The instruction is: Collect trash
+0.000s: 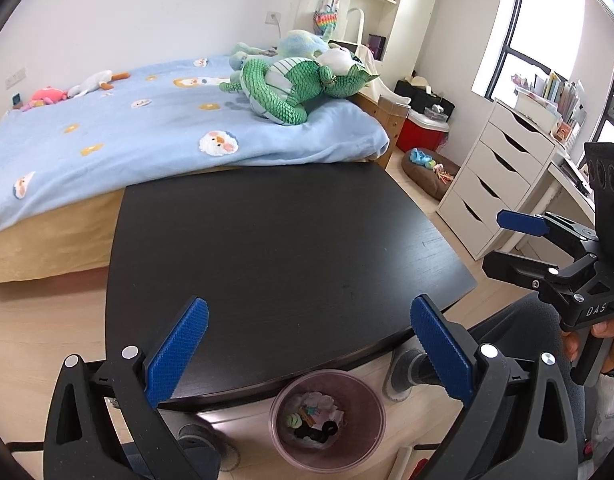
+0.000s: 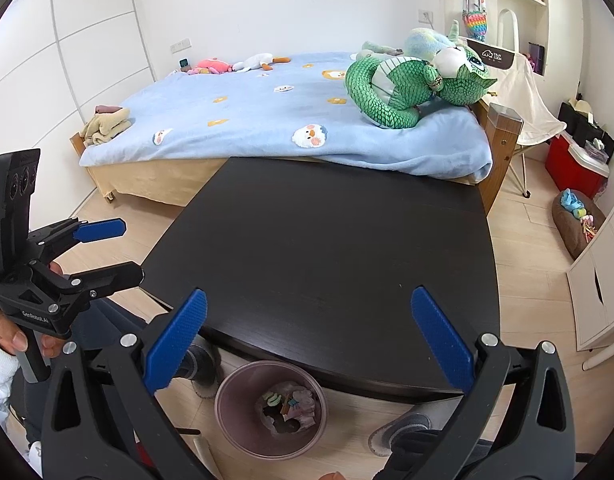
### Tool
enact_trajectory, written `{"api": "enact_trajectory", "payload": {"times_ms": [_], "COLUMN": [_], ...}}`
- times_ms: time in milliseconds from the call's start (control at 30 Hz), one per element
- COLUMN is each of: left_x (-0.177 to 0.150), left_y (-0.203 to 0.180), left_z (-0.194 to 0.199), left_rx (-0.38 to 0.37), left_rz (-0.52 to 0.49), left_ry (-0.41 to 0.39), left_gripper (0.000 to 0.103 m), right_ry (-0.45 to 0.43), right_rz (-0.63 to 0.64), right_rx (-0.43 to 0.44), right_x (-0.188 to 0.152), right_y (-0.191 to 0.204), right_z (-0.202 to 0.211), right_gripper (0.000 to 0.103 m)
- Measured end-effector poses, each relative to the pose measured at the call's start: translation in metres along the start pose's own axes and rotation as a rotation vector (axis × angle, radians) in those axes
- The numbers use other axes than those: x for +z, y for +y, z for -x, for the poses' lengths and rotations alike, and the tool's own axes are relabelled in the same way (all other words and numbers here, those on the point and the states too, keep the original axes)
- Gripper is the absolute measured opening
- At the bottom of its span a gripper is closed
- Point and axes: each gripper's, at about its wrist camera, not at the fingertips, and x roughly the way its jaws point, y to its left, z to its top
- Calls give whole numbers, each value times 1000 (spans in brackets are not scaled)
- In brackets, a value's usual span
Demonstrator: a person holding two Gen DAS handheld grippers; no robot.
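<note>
While both claws are hovering wide and empty, these lines are running from largest thing to smallest.

Counter (image 1: 275, 240): dark wood top is lying bare, with no scrap showing on it in either view.

Left claw (image 1: 307, 352): blue pads are spreading wide above the near edge, gripping nothing.

Right claw (image 2: 309, 344): likewise gaping wide, carrying nothing; a hand (image 1: 611, 330) is holding its handle.

Bin (image 1: 327, 416): a translucent pinkish tub is standing on the floor just below the counter's near edge.

Trash (image 1: 315, 414): crumpled wrappers, white paper and small dark bits are sitting in the bin's bottom.

Handling: probably light, soft and crushable; pinching a crumpled fold should be holding better than a flat slippery face.
</note>
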Motion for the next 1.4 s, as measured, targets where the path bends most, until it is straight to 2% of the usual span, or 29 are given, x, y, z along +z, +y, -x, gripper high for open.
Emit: {"api": "enact_trajectory", "payload": {"times_ms": [1400], "left_x": [-1], "left_y": [-4], "left_z": [-1], "left_rx": [-2], "left_rz": [-8], "left_ry": [8], "left_gripper": [97], "right_ry": [2], "right_rz": [4], "right_rx": [-3], "right_x": [1], "right_y": [0], "right_z": [-1], "right_gripper": [100]}}
